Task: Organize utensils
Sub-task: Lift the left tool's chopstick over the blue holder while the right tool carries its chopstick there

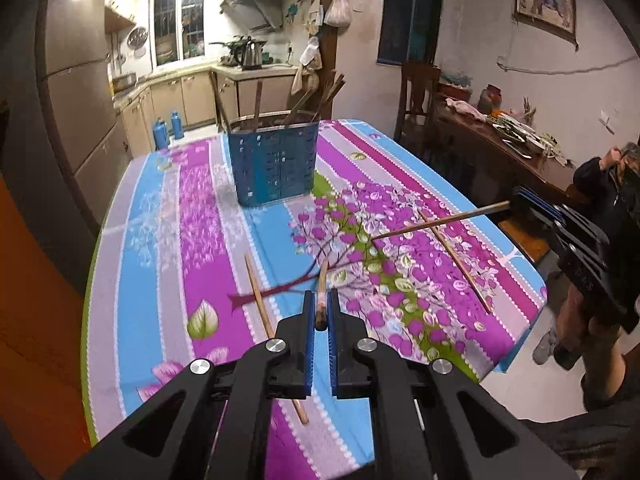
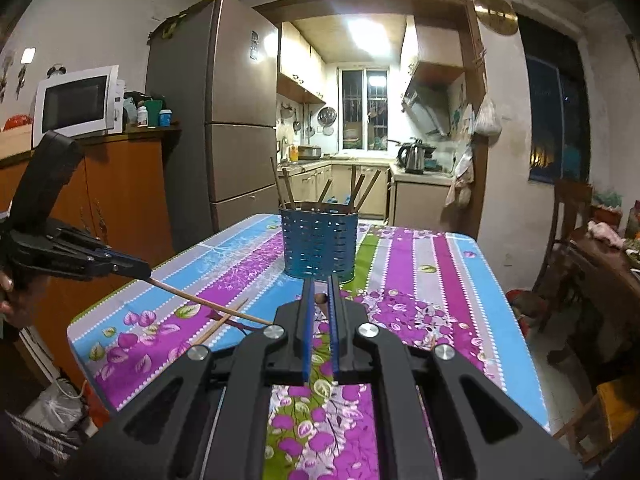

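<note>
Left tool (image 1: 320, 300) pitched down, right tool (image 2: 320, 284) near level, each clamping chopstick.

Ahead of my tool, a ceiling light (image 2: 368, 36) is glaring over the kitchen, and its barred window (image 2: 364, 110) is showing dark. Left of me a fridge (image 2: 212, 120) is standing; right, a dark sideboard (image 1: 500, 148) is hugging the wall.

Both wrist views above table (image 1: 168, 216), facing holder (image 2: 318, 246), kitchen beyond

No readable text, labels or numbers anywhere; sticker on fridge (image 2: 253, 45) too blurred.
</note>
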The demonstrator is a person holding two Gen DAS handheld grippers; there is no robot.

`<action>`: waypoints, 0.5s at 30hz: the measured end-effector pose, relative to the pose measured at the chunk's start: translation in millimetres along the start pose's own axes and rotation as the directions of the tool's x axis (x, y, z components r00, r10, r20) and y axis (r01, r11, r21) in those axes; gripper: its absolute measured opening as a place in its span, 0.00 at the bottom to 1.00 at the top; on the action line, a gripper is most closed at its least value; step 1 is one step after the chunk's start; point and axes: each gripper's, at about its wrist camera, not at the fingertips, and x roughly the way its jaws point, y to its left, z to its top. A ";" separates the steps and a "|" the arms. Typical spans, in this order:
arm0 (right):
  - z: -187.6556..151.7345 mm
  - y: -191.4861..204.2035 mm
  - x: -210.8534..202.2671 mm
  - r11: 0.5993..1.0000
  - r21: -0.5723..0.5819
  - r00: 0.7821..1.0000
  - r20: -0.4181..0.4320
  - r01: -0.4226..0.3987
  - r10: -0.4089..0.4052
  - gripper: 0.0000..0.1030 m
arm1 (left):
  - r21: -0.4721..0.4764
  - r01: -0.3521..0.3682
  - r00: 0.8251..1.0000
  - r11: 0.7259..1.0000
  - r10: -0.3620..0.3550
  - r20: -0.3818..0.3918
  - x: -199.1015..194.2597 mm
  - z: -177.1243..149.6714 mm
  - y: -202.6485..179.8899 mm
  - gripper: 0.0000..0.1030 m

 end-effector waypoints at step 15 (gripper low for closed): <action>44.6 -18.3 63.8 0.997 0.021 0.990 -0.120 -0.071 0.073 0.05 | -0.007 0.025 0.999 1.000 -0.026 -0.023 14.1 65.6 17.3 0.07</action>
